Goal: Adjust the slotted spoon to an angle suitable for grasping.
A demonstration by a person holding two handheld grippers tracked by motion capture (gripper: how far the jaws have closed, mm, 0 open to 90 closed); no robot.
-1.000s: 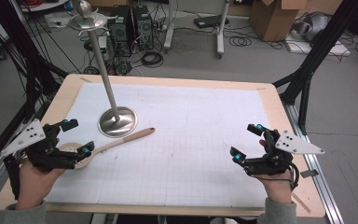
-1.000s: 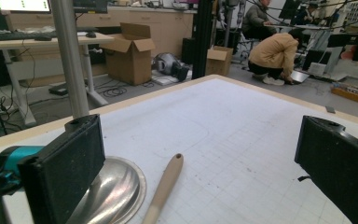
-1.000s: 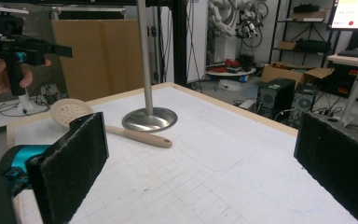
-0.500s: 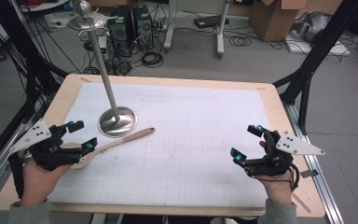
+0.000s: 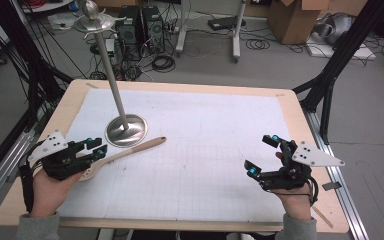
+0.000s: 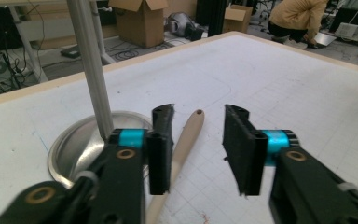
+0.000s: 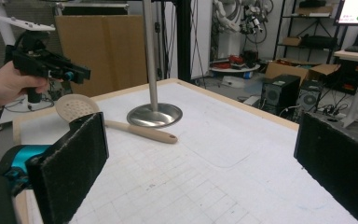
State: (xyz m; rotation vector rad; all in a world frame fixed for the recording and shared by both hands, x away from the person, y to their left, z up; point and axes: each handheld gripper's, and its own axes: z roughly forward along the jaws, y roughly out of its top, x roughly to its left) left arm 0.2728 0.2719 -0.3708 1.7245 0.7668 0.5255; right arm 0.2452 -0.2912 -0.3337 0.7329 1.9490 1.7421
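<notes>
While the left gripper (image 5: 94, 148) closes its jaws around the wooden spoon (image 5: 125, 154) at lower left, not yet pinching, the handle points up-right beside the metal stand (image 5: 125, 131); the right gripper (image 5: 261, 156) waits wide open, empty.

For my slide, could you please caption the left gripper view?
Left gripper closing around wooden spoon handle beside metal stand.

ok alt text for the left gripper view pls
The left hand-held gripper hangs over a wooden slotted spoon on a white gridded mat, its jaws having just been closing with the handle between them, not yet pinched. Beside it stands a metal stand on a round base.
</notes>
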